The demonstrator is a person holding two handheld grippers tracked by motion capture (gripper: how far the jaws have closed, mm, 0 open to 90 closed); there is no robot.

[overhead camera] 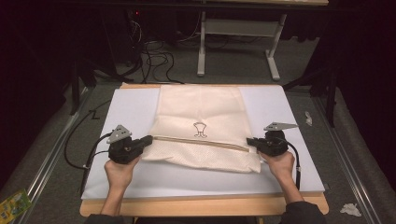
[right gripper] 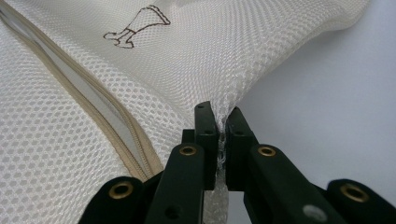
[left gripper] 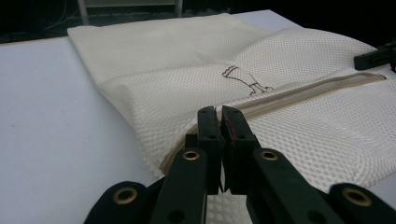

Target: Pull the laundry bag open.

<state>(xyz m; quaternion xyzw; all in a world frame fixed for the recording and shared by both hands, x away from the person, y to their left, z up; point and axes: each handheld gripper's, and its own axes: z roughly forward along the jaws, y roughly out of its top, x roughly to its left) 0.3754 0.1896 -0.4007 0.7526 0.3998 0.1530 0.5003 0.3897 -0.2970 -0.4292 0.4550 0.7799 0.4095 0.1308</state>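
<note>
A cream mesh laundry bag (overhead camera: 201,116) with a beige zipper (overhead camera: 201,141) and a small dark printed figure (overhead camera: 200,129) lies on a white sheet (overhead camera: 130,109), its near part folded back along the zipper line. My left gripper (overhead camera: 148,139) is shut on the bag's left edge by the zipper end; in the left gripper view the jaws (left gripper: 219,122) pinch the mesh (left gripper: 299,140). My right gripper (overhead camera: 250,141) is shut on the bag's right edge, and in the right gripper view its jaws (right gripper: 219,122) clamp a bunched bit of mesh (right gripper: 196,60).
The white sheet covers a wooden table (overhead camera: 205,205) with its front edge bare. Beyond the table are a grey floor, cables (overhead camera: 156,58) and a white table frame (overhead camera: 238,42). A green packet (overhead camera: 14,205) lies on the floor at the lower left.
</note>
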